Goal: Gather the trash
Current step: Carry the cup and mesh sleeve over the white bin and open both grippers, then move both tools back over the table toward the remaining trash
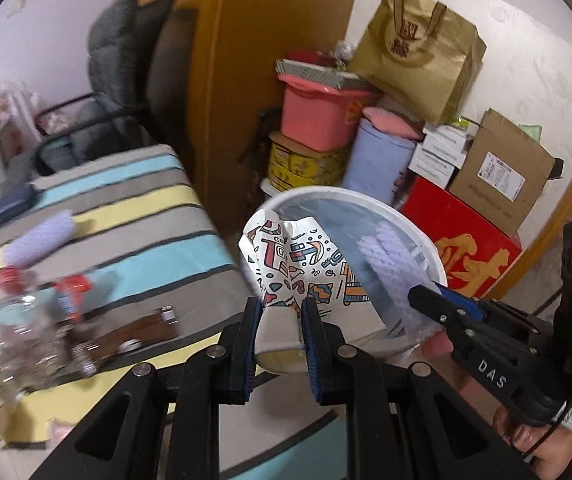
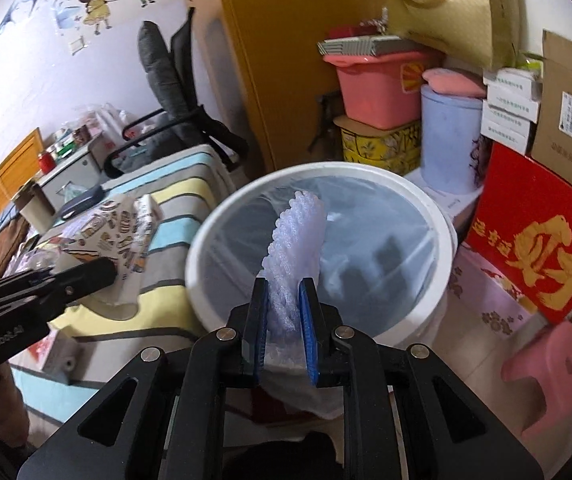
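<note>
My left gripper (image 1: 281,308) is shut on a crumpled printed paper cup (image 1: 294,268), holding it at the near rim of the white trash bin (image 1: 438,256). My right gripper (image 2: 283,292) is shut on a lilac foam net sleeve (image 2: 298,240), holding it over the open bin (image 2: 205,240), which is lined with a clear bag. In the left wrist view the right gripper (image 1: 426,296) holds the sleeve (image 1: 390,260) over the bin from the right. In the right wrist view the left gripper (image 2: 101,272) holds the cup (image 2: 125,232) left of the bin.
A striped table (image 1: 133,208) left of the bin carries another lilac foam sleeve (image 1: 39,240), a clear plastic bottle (image 1: 21,320), wrappers and a dark pouch (image 1: 3,210). Behind the bin stand stacked boxes, a pink tub (image 1: 318,120) and a red box (image 1: 466,248). A pink stool (image 2: 546,372) stands at the right.
</note>
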`<state>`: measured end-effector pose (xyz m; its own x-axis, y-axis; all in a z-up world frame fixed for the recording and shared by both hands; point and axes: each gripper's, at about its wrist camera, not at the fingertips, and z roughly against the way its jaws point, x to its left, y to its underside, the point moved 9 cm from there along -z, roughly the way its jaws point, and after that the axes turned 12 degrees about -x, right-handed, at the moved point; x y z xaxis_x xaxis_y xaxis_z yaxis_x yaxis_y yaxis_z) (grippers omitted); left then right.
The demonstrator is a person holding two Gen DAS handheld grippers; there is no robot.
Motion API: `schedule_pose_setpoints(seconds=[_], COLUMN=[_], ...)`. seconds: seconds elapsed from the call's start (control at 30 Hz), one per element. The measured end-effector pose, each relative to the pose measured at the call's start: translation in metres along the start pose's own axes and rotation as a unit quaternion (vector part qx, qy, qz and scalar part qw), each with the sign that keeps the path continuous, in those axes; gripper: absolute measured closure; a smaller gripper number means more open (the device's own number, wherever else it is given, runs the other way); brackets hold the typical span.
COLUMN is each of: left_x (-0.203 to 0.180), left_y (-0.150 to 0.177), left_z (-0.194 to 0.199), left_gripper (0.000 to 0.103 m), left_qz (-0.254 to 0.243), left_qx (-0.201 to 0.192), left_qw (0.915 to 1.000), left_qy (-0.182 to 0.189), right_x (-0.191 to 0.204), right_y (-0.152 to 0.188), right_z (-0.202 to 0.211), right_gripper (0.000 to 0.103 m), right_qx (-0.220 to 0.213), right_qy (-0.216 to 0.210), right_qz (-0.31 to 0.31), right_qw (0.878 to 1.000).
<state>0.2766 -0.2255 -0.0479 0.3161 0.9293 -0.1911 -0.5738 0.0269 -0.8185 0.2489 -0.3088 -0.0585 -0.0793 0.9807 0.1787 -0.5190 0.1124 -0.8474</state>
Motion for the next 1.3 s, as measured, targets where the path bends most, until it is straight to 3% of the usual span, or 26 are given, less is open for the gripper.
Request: schedule_pose_setpoints(seconds=[0.13,0.27,0.3,0.37,0.77,1.3], left_x=[-0.014,-0.023,-0.023,-0.024,-0.006,0.061], left_y=[0.001,0.005,0.005,0.005,-0.001,0.022], left_z=[-0.028,-0.045,-0.046,-0.046,0.008,0.112], left_gripper=[0.082,0.080,0.077,0.063,0.063,0.063], left_qz=[0.004,0.008,0.009,0.012,0.016,0.028], left_qx=[0.016,0.027,0.027,0.023,-0.019,-0.068], left_qw=[0.9997,0.9992,0.9991,0.9990,0.9997,0.9945], left_qy=[0.015,0.030,0.031,0.035,0.004,-0.074], right_x=[-0.011,-0.018,-0.020,-0.023,-0.010,0.076], right_y=[0.001,0.002,0.002,0.002,-0.001,0.008], right_z=[-0.006,-0.007,-0.007,-0.008,0.012,0.037], right_gripper=[0.081,0.063,0.056,0.052,0.052,0.052], right_qx=[0.007,0.007,0.005,0.004,-0.010,-0.020], right_qy=[0.007,0.010,0.013,0.014,-0.004,-0.127], right_qz=[-0.007,-0.010,-0.012,-0.017,-0.016,0.027], right_qw=[1.000,1.000,1.000,1.000,1.000,0.991])
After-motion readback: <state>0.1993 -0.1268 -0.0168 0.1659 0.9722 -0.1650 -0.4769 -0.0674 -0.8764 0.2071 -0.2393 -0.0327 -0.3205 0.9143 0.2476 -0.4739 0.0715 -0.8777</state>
